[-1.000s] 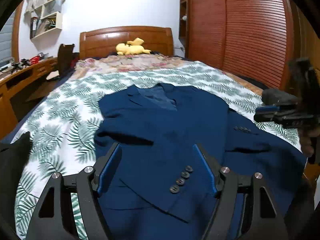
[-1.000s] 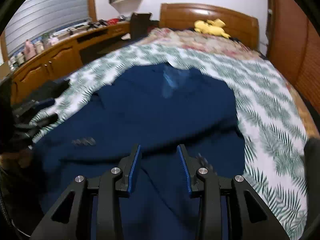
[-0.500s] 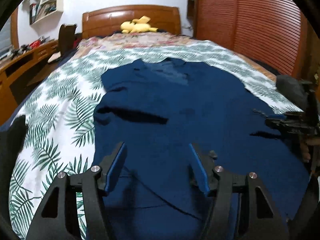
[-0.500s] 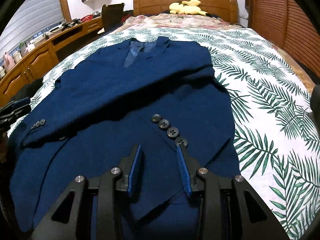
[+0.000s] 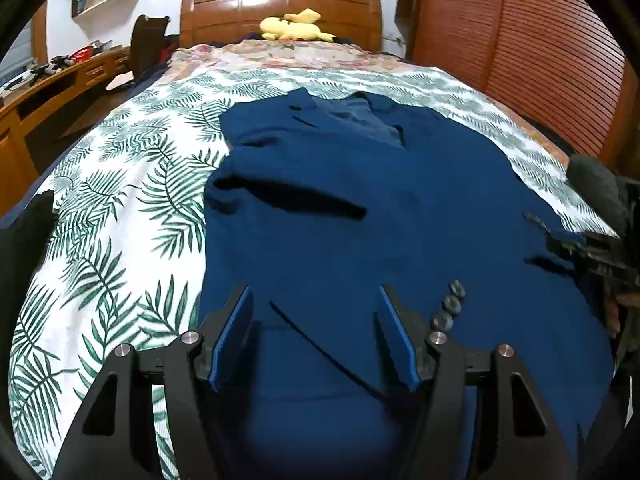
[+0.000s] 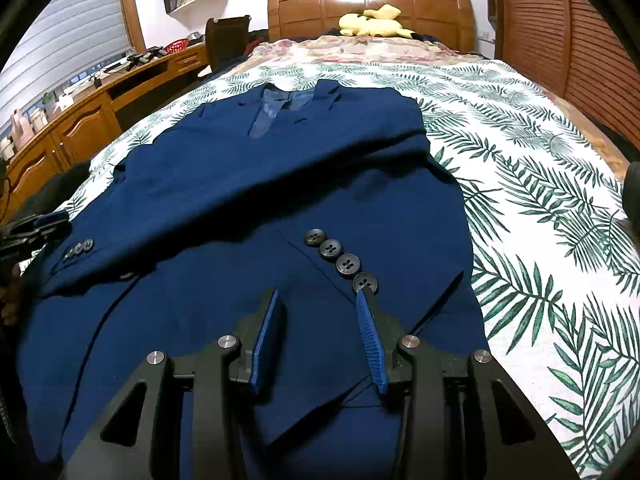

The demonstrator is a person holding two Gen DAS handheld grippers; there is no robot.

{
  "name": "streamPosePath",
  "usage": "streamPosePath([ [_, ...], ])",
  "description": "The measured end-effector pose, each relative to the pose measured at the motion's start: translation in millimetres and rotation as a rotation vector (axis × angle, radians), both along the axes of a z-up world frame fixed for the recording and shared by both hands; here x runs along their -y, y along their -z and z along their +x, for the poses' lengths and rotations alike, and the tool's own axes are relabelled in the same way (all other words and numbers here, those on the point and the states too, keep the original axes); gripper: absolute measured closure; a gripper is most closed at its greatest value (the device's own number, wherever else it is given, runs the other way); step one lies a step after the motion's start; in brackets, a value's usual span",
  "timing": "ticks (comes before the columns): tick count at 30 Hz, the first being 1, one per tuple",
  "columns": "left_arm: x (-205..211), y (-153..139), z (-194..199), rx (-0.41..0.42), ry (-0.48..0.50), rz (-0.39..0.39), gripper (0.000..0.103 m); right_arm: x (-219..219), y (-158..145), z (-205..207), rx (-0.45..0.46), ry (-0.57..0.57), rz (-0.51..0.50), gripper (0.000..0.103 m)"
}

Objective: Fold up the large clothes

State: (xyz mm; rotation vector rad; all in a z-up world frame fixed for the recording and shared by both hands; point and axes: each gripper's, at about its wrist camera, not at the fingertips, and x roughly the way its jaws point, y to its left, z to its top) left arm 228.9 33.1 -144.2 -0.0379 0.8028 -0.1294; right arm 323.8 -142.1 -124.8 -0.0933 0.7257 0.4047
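Observation:
A navy suit jacket (image 5: 380, 208) lies face up on the leaf-print bed sheet (image 5: 120, 240), collar toward the headboard, both sleeves folded across its front. My left gripper (image 5: 314, 294) hovers open low over the jacket's lower front, with cloth under the jaws and nothing pinched. A row of dark cuff buttons (image 5: 448, 308) sits just right of its right finger. My right gripper (image 6: 317, 296) is also open over the jacket (image 6: 280, 176), its jaws opening a little. The cuff buttons (image 6: 340, 260) lie just beyond its right fingertip. Neither pair of pads presses on the fabric.
A yellow plush toy (image 5: 294, 28) rests by the wooden headboard (image 6: 368, 0). A wooden desk with clutter (image 6: 80, 120) runs along the left of the bed. A slatted wardrobe (image 5: 520, 60) stands on the right. Bare sheet (image 6: 560, 220) flanks the jacket.
Both grippers have sunk closer to the jacket and tilted down. The left jaws have narrowed somewhat and the buttoned cuff now lies to their right. The right jaws have widened slightly.

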Motion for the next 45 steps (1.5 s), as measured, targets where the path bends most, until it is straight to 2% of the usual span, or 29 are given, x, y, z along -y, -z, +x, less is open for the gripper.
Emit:
streamPosePath([
  [7, -8.5, 7.2, -2.5, -0.027, -0.008, -0.031, 0.039, -0.4, -1.0, -1.9, 0.008, 0.003, -0.006, 0.062],
  [11, -4.6, 12.1, 2.0, -0.043, 0.010, -0.033, 0.056, -0.4, -0.9, -1.7, 0.009, 0.003, -0.007, 0.062],
  [16, -0.3, 14.1, 8.2, -0.053, 0.013, -0.017, 0.059, -0.3, -0.9, -1.9, 0.010, 0.004, -0.005, 0.061],
  [17, -1.3, 14.1, 8.5, -0.055, 0.013, -0.019, 0.063, -0.2, -0.9, -1.8, 0.010, 0.003, -0.005, 0.061],
  [20, -1.5, 15.0, 10.0, -0.063, 0.009, -0.017, 0.089, 0.2, -0.7, -1.8, 0.011, 0.004, -0.003, 0.061],
  [22, -0.7, 11.5, 8.2, -0.047, 0.016, -0.021, 0.099, 0.8, -0.7, -1.2, 0.011, 0.003, 0.002, 0.061],
  [29, 4.4, -29.7, -18.6, 0.098, -0.006, 0.014, 0.099, 2.1, -0.1, -0.4, 0.010, 0.001, 0.008, 0.061],
  [33, 4.8, -39.5, -33.0, 0.132, -0.013, 0.009, 0.099, 3.3, 0.4, -0.1, 0.010, 0.000, 0.015, 0.061],
  [37, 10.0, -42.4, -39.5, 0.152, -0.033, 0.046, 0.099, 3.8, 0.8, 0.0, 0.010, 0.000, 0.017, 0.061],
  [39, 10.7, -41.4, -43.0, 0.157, -0.050, 0.059, 0.097, 4.3, 1.1, 0.2, 0.011, 0.000, 0.015, 0.061],
  [40, 10.0, -41.1, -45.4, 0.155, -0.048, 0.057, 0.092, 4.2, 1.1, 0.1, 0.011, 0.000, 0.016, 0.061],
  [42, 6.2, -41.2, -52.4, 0.167, -0.045, 0.055, 0.068, 5.2, 1.6, 0.7, 0.009, -0.002, 0.022, 0.061],
  [44, 2.6, -41.1, -60.7, 0.182, -0.038, 0.053, 0.035, 5.8, 1.9, 1.2, 0.006, -0.004, 0.030, 0.061],
  [45, -1.6, -39.9, -67.6, 0.186, -0.035, 0.053, 0.028, 6.3, 2.1, 1.3, 0.006, -0.004, 0.034, 0.061],
])
